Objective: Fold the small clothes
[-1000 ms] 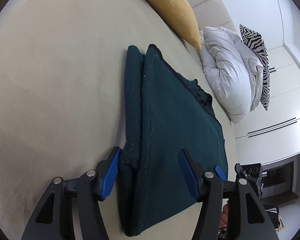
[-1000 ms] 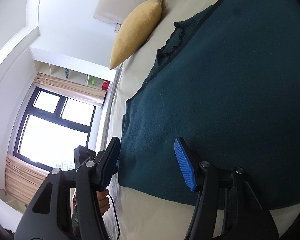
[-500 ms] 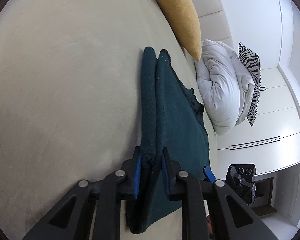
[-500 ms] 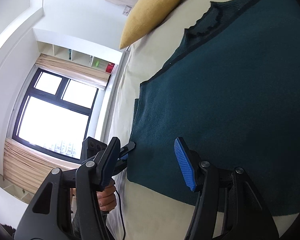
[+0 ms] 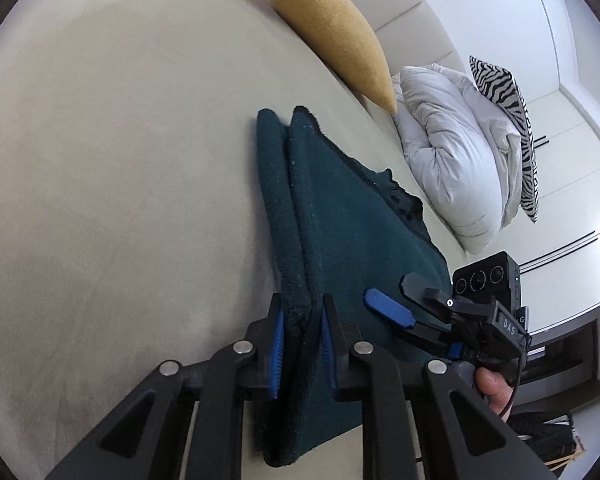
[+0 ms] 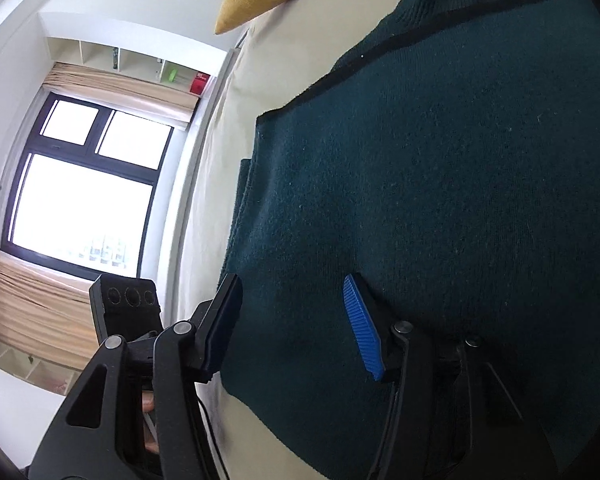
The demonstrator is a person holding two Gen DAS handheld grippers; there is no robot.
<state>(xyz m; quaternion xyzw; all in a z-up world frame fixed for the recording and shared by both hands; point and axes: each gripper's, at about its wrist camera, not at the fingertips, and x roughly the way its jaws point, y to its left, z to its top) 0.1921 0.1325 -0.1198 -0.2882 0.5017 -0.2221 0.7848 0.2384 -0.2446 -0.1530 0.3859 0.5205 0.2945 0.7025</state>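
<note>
One dark green garment (folded): left gripper jaws clamp its edge; right gripper jaws apart.

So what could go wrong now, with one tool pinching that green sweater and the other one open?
1. The left tool pinches only the folded edge of the dark green sweater, so a layer could slip free when lifted.
2. The right tool is open over the sweater's near edge; if it shuts on the top layer only, the fold may come out crooked.

Daylight flooded from the blown-out window; frames were sharp, bright, strongly fisheye-curved, with dark vignetted corners.
</note>
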